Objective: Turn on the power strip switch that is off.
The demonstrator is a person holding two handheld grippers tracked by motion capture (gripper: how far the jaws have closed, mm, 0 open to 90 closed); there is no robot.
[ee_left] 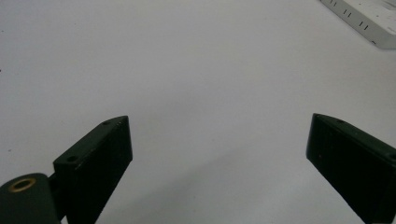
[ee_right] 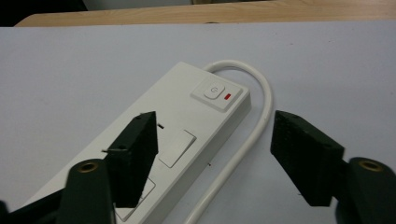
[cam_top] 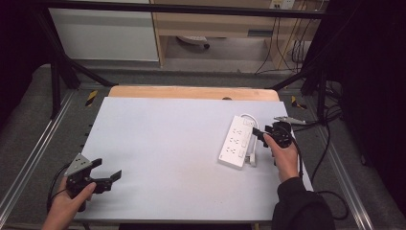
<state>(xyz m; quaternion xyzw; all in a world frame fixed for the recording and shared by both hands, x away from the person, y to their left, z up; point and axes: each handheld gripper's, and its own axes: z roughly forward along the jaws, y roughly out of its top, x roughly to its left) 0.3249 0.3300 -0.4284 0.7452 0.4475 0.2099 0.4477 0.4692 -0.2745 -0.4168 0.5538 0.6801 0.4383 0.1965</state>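
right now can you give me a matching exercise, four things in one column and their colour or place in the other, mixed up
Things:
1. power strip
2. left gripper
3. right gripper
4. indicator light

Descriptions:
A. red, beside the power button
B. jaws open over bare table, near corner
C. white, on the right side of the table
D. jaws either side of the strip's edge and cord

Pairs: 1-C, 2-B, 3-D, 4-A

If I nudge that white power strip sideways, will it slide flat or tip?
The power strip lies long, flat and low on the table, so it probably slides rather than tips. Its smooth plastic may slip between the pads. The stiff looped cable beside it could drag and turn it.
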